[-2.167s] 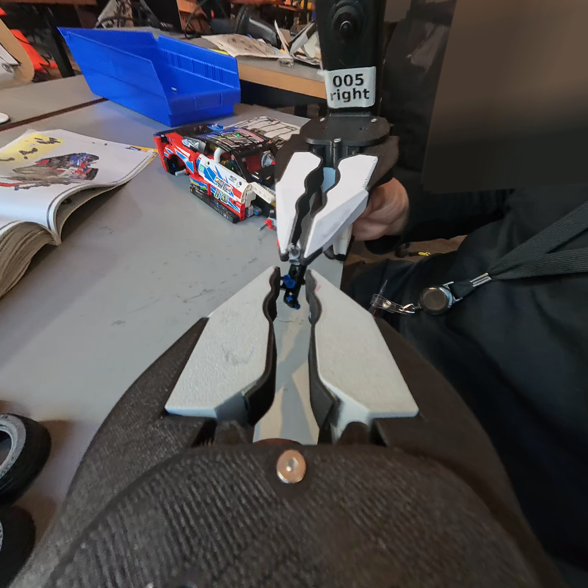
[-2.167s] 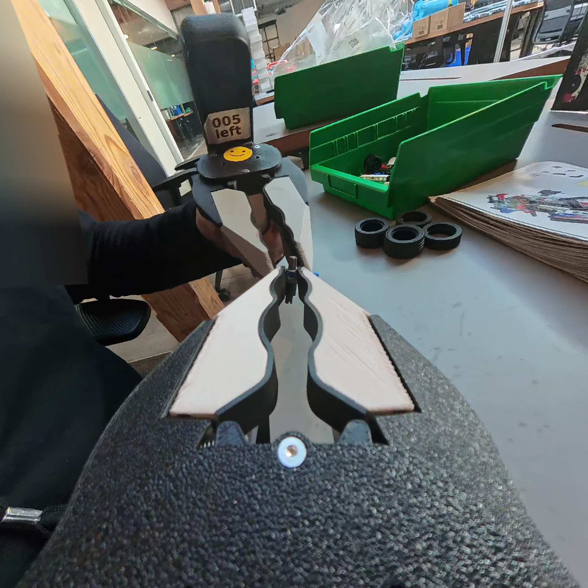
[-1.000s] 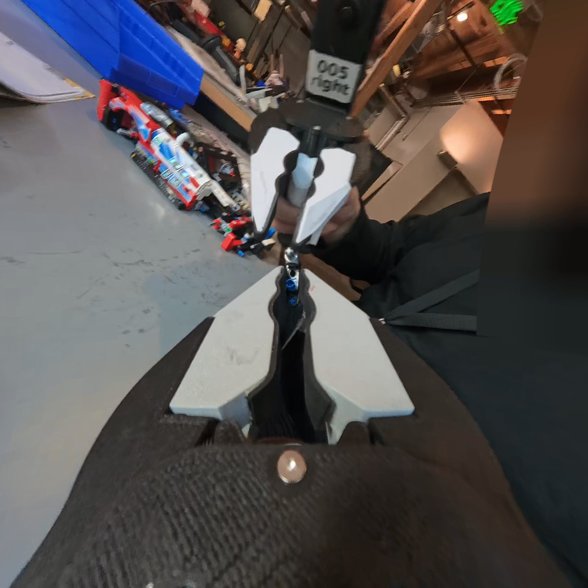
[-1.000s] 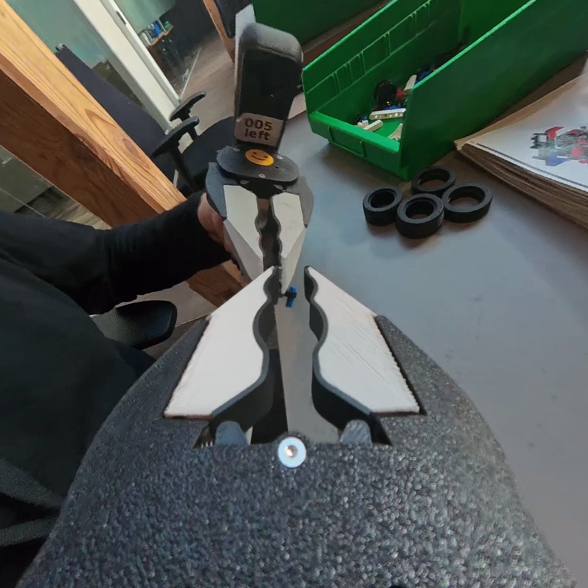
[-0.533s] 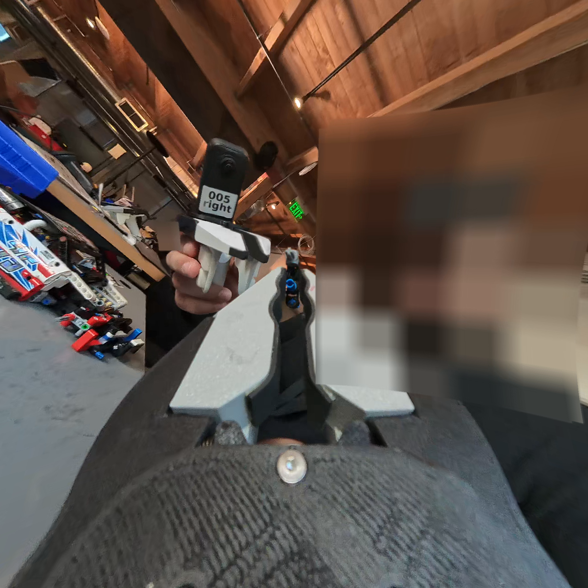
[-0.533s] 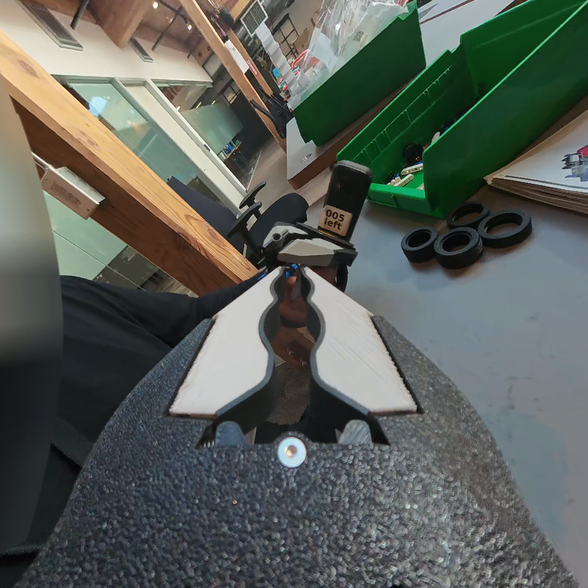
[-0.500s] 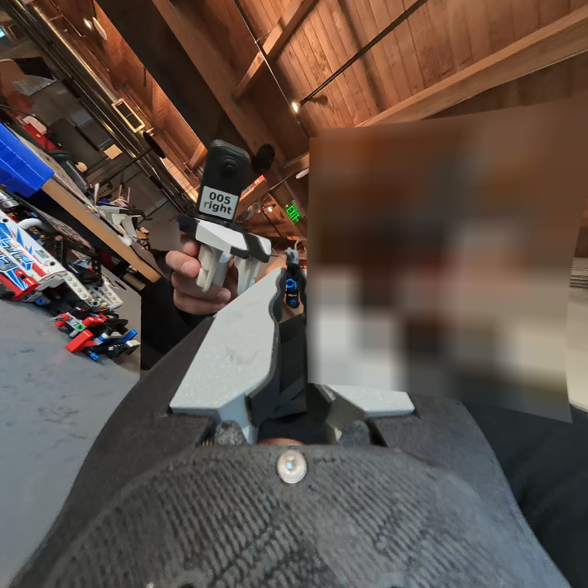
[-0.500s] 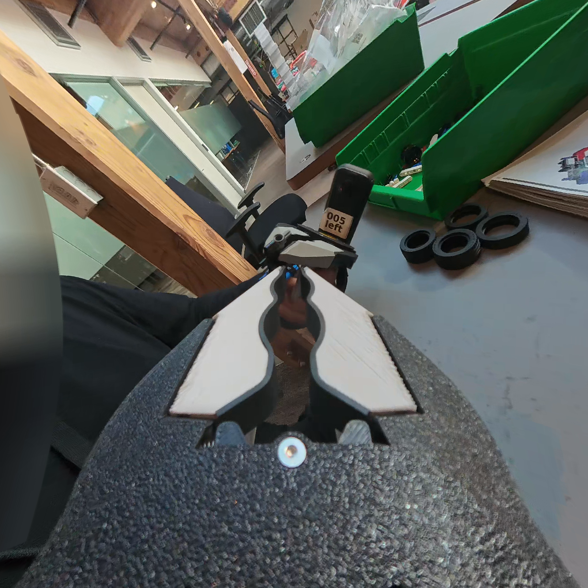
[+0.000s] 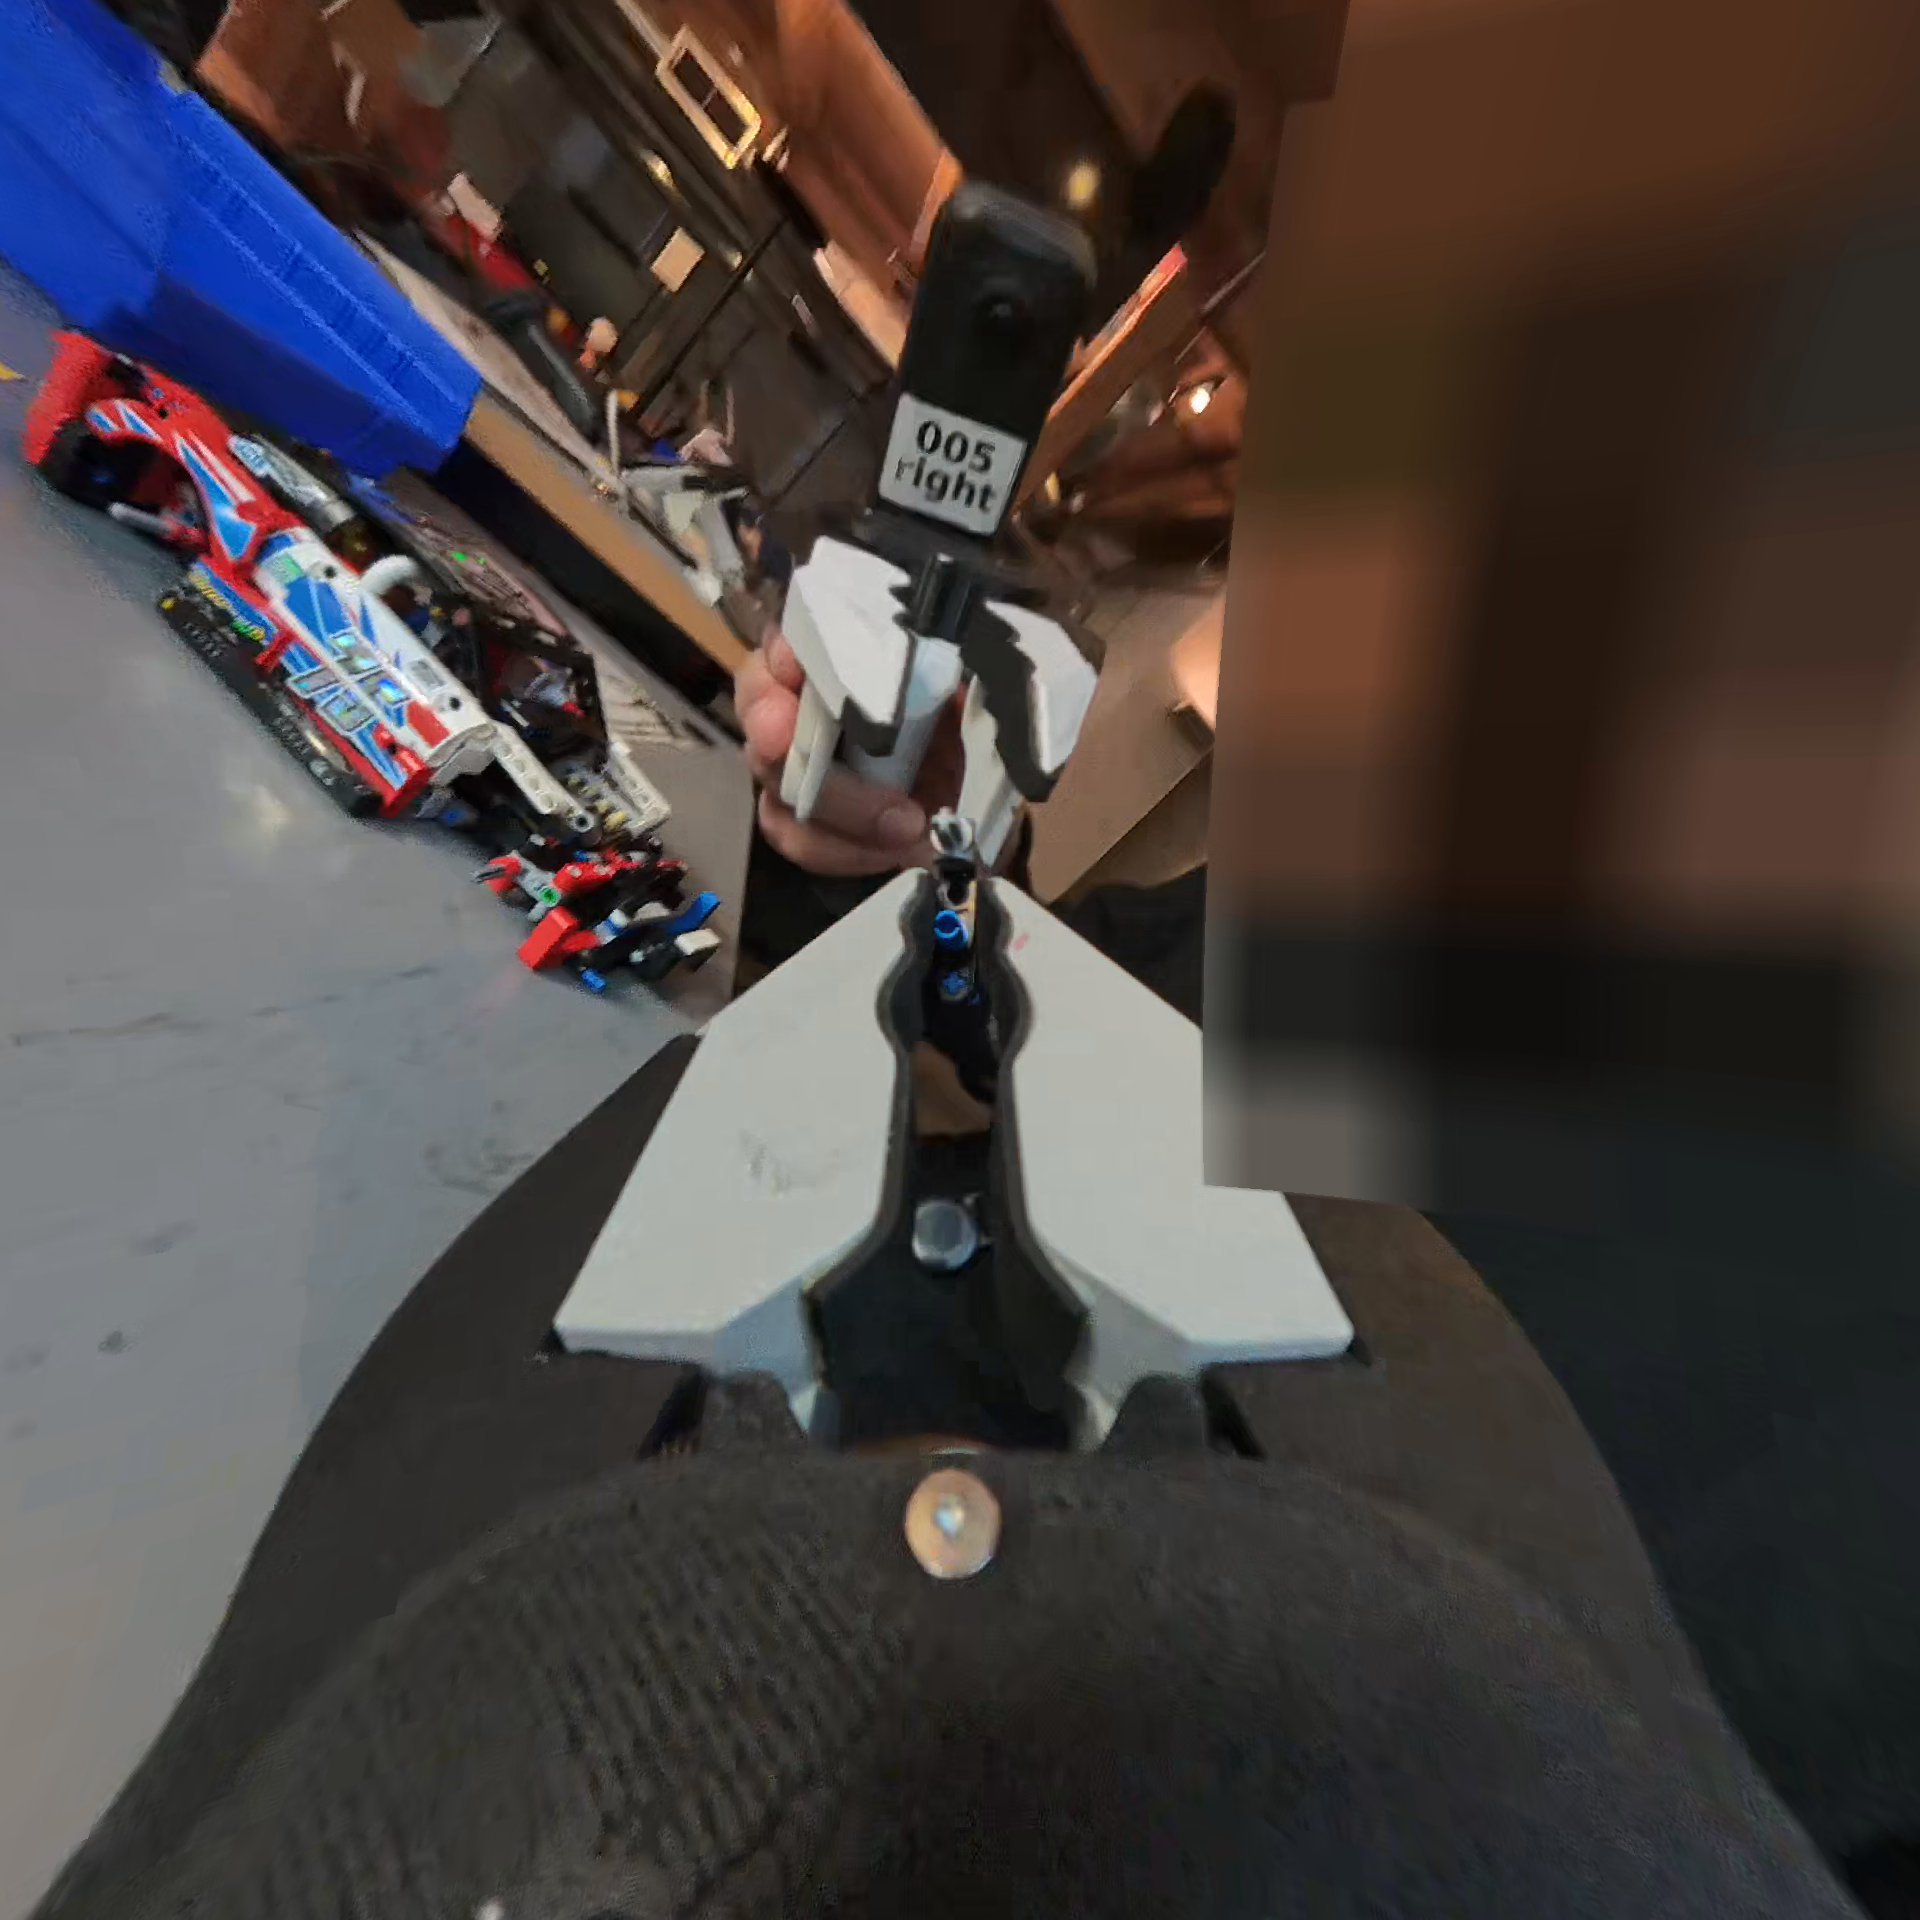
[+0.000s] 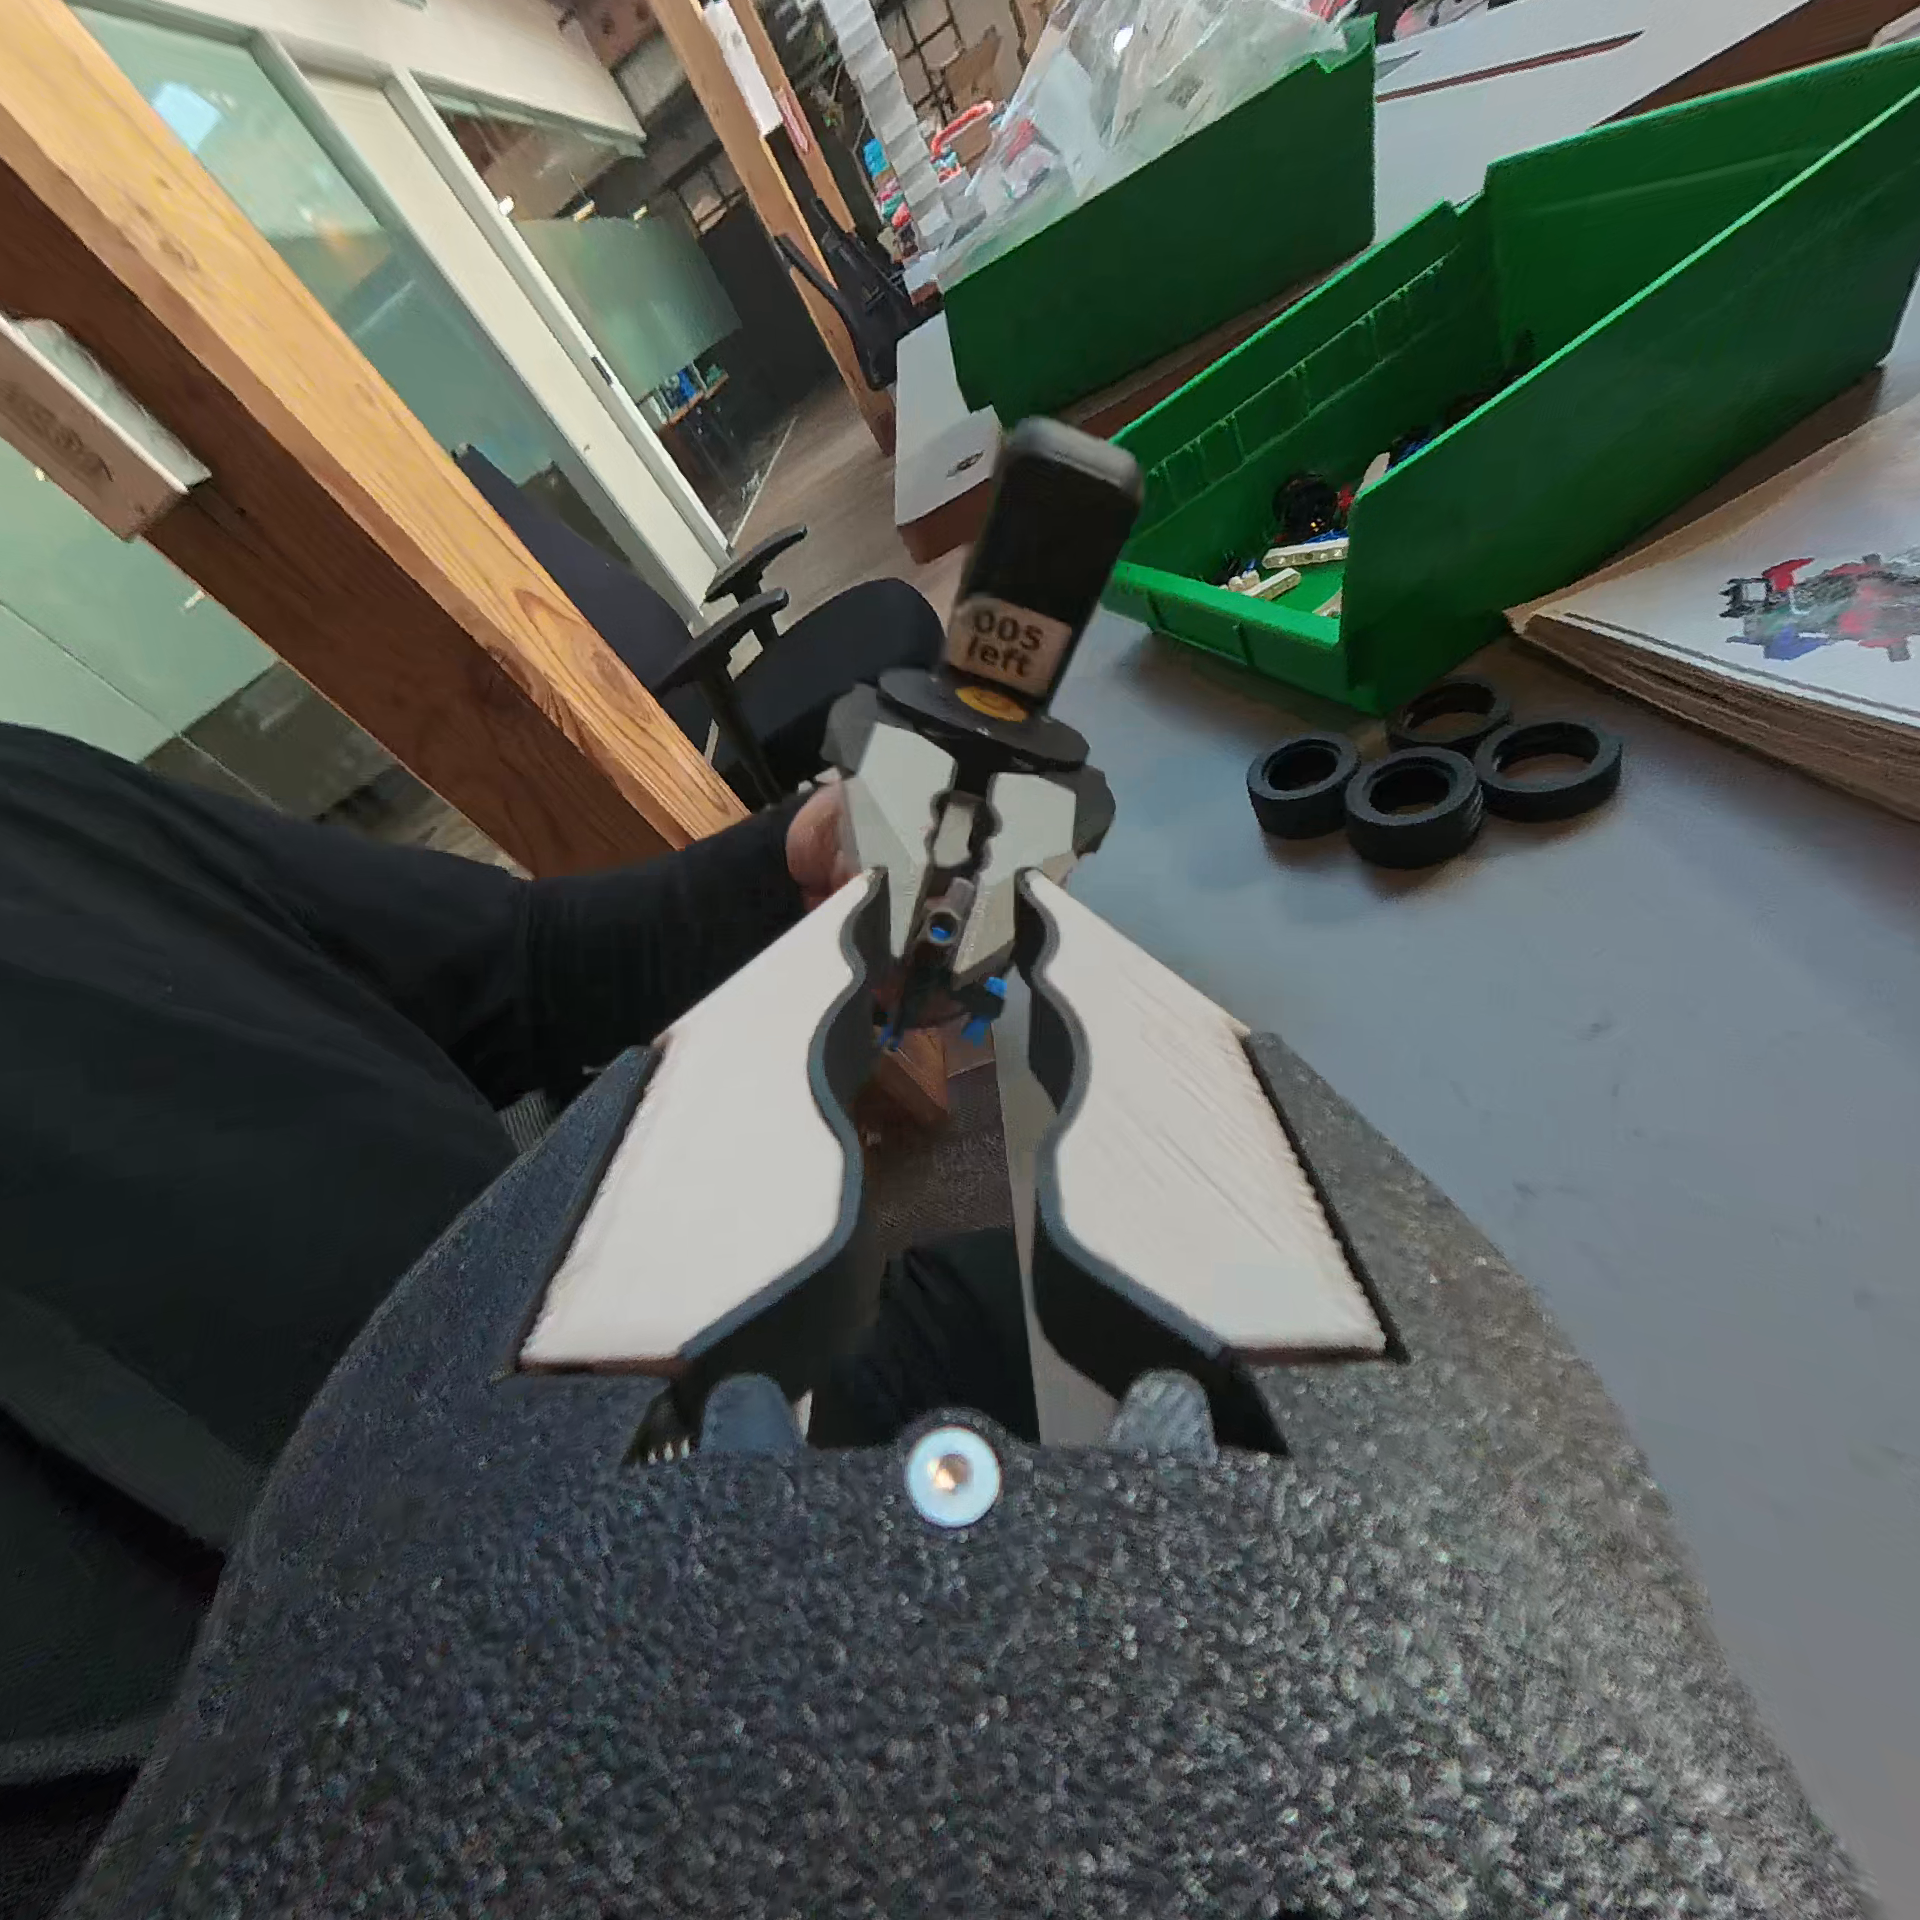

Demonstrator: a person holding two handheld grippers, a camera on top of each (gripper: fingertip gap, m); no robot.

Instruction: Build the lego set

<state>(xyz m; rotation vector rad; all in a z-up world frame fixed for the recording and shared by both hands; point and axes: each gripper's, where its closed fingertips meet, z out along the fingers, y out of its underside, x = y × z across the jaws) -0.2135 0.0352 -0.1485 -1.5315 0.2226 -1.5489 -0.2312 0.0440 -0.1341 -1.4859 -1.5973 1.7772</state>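
My left gripper (image 9: 951, 899) is shut on a small black lego piece (image 9: 948, 935) with blue pins and a grey end. I hold it in the air over the table's near edge. In the right wrist view the left gripper (image 10: 961, 883) points at me, and the piece (image 10: 940, 930) sticks out between my right gripper's fingertips. My right gripper (image 10: 951, 894) is open, with its fingers apart on either side of the piece and not closed on it. It also shows in the left wrist view (image 9: 904, 800), held in a hand.
A red, white and blue lego car (image 9: 312, 644) and a small loose assembly (image 9: 613, 925) lie on the grey table (image 9: 208, 1039), below a blue bin (image 9: 208, 260). A green bin (image 10: 1455, 520) of parts, several black tyres (image 10: 1434, 769) and a booklet (image 10: 1766, 644) lie on the other side.
The right gripper let go of the piece and drew away while the left raised it. Now the two face each other again, with the right gripper's open fingers around the piece.
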